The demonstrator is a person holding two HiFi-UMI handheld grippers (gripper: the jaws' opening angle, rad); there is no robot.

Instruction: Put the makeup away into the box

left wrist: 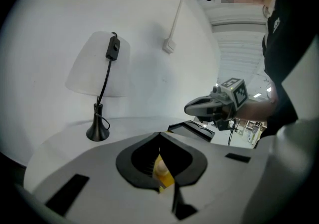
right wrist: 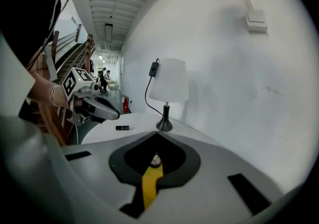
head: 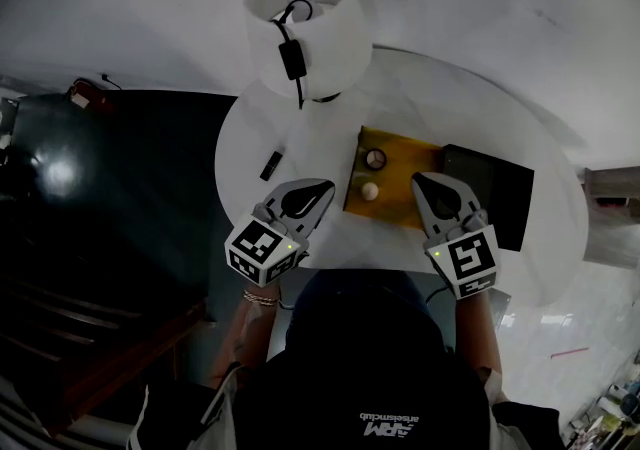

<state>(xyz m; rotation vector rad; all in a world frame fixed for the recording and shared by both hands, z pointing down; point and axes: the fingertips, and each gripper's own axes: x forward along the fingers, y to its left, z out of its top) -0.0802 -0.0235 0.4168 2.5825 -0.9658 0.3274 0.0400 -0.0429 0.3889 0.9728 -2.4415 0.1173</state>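
Note:
A yellow open box [head: 402, 166] lies on the round white table [head: 250, 128]. In it are a small round compact [head: 375, 159] and a pale ball-shaped puff [head: 370, 191]. A black lipstick tube [head: 271, 166] lies on the table to the left of the box. My left gripper [head: 312, 196] hovers just left of the box, jaws shut and empty. My right gripper [head: 432, 188] hovers over the box's right edge, also shut with nothing in it. In the left gripper view the puff [left wrist: 160, 168] shows through the gap behind the closed jaws. The right gripper view shows the compact [right wrist: 156, 160] the same way.
A white table lamp [head: 310, 28] with a black cord switch stands at the table's far side. A flat black case [head: 495, 188] lies right of the yellow box. A dark floor and a wooden stair rail are to the left, and a white wall is behind the table.

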